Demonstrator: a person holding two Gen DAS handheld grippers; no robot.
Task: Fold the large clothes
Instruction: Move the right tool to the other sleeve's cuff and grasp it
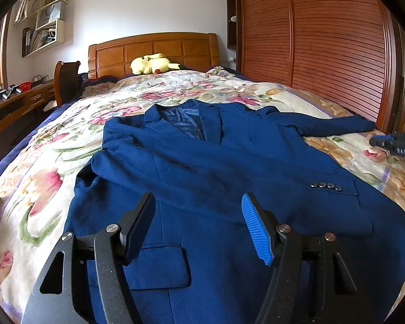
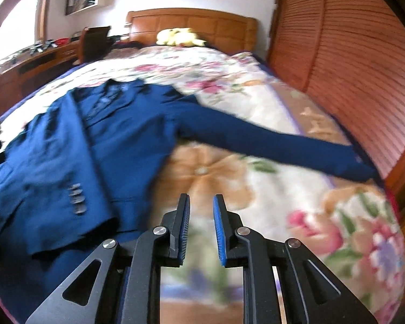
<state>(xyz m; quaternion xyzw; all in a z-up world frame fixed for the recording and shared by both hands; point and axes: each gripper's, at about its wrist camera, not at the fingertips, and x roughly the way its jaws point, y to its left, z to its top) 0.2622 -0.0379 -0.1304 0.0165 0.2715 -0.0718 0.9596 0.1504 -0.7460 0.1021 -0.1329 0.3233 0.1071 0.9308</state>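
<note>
Blue jacket (image 1: 229, 162) flat on the bed (image 1: 54, 162), one sleeve (image 2: 270, 140) reaching the bed's right edge, my left gripper (image 1: 198, 229) spread wide above its hem, my right gripper (image 2: 201, 229) narrowly parted, empty.

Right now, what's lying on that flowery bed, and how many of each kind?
Blue jackets: 1
Yellow plush toys: 1
Total: 2, both on the floral bedspread. One jacket sleeve is folded across the front; the other sleeve stretches out sideways.
</note>
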